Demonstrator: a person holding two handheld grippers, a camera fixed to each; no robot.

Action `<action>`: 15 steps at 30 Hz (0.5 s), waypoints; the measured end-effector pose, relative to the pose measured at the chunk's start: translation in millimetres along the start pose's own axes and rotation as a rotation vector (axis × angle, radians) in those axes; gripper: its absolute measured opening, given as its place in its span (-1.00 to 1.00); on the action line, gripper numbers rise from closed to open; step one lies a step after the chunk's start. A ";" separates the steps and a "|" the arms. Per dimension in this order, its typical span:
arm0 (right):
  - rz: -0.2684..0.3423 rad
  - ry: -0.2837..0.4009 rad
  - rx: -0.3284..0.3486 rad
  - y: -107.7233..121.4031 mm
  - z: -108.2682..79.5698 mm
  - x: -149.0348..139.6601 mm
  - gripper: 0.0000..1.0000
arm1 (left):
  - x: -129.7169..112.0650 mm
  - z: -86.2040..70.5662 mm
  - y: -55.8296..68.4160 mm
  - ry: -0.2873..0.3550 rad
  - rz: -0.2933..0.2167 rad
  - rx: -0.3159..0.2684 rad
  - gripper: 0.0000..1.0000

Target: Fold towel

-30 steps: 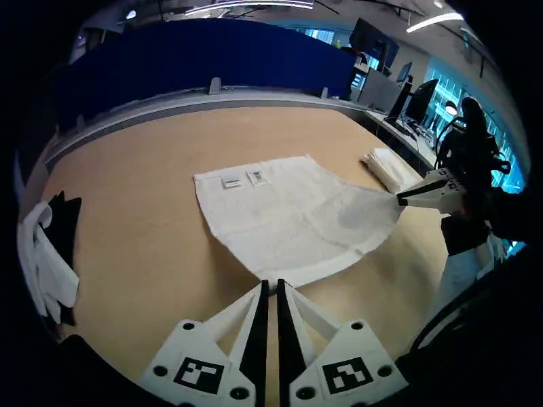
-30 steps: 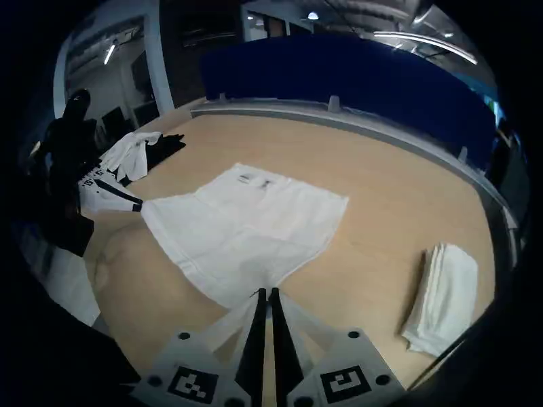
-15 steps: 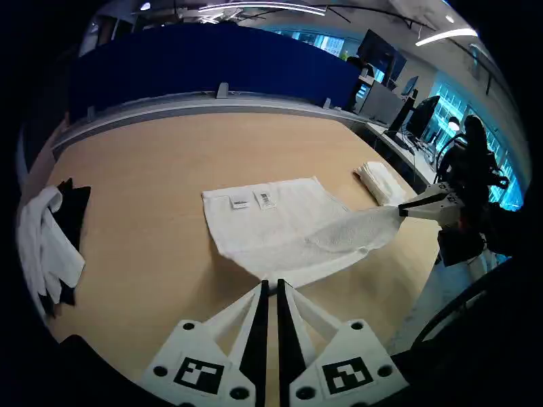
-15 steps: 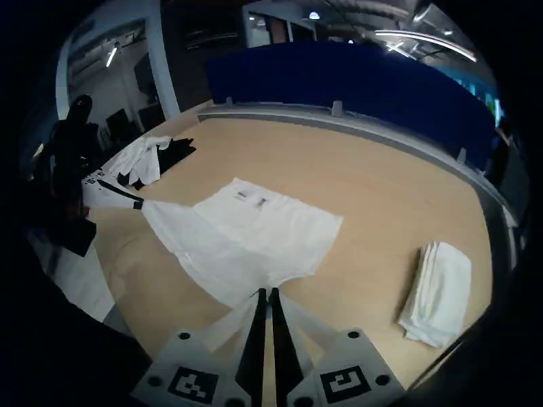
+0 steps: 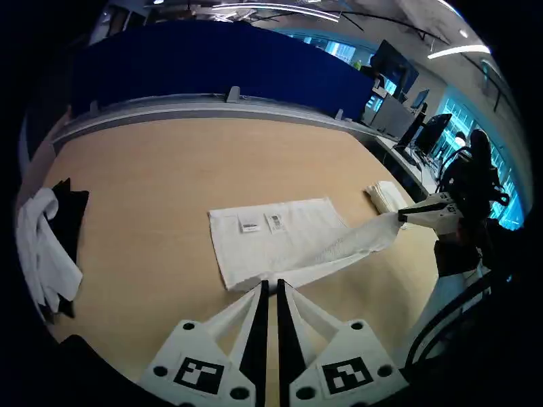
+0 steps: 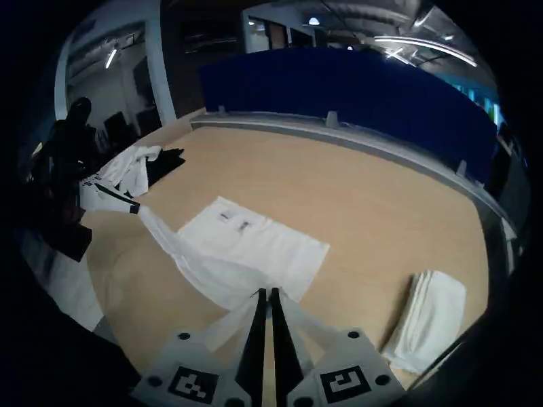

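Observation:
A white towel point(image 5: 285, 234) with two small tags lies on the wooden table point(image 5: 149, 169). Its far half rests flat, while its near edge is lifted and stretched taut between the two grippers. My left gripper point(image 5: 270, 285) is shut on one near corner. At the right of the left gripper view, my right gripper point(image 5: 405, 216) pinches the other corner. In the right gripper view the towel point(image 6: 258, 247) runs from my right gripper point(image 6: 269, 293), shut on its corner, to the left gripper point(image 6: 134, 207) at the left.
A stack of folded white towels point(image 6: 422, 317) lies at the table's right end, also visible as the stack point(image 5: 387, 195). A heap of white and black cloths point(image 5: 44, 247) sits at the left end. A blue partition point(image 5: 203, 61) backs the table. Office desks and monitors stand beyond.
Both grippers have risen with the towel's near edge. The lifted half now hangs as a narrow taut band, and less of the towel lies flat on the table.

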State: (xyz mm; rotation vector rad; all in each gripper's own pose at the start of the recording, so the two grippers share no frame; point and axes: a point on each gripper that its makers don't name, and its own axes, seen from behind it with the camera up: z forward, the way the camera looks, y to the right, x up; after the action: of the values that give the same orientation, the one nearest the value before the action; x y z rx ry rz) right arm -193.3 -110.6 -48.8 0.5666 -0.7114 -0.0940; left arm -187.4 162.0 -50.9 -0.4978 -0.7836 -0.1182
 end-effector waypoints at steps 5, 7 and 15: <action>0.007 0.000 -0.013 20.4 23.4 17.8 -0.89 | 18.8 22.0 -14.7 -0.007 -0.051 0.006 -0.83; 0.017 -0.006 -0.017 27.1 33.3 21.8 -0.89 | 25.1 31.5 -21.6 -0.009 -0.064 0.010 -0.83; 0.067 -0.047 -0.018 44.6 66.5 21.3 -0.89 | 32.4 65.5 -48.3 -0.035 -0.048 0.038 -0.83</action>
State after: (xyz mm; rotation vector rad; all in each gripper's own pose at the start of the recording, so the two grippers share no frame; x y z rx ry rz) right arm -224.5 -109.2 27.9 0.5243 -0.7738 -0.0514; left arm -220.5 153.1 29.7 -0.4462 -0.8314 -0.1391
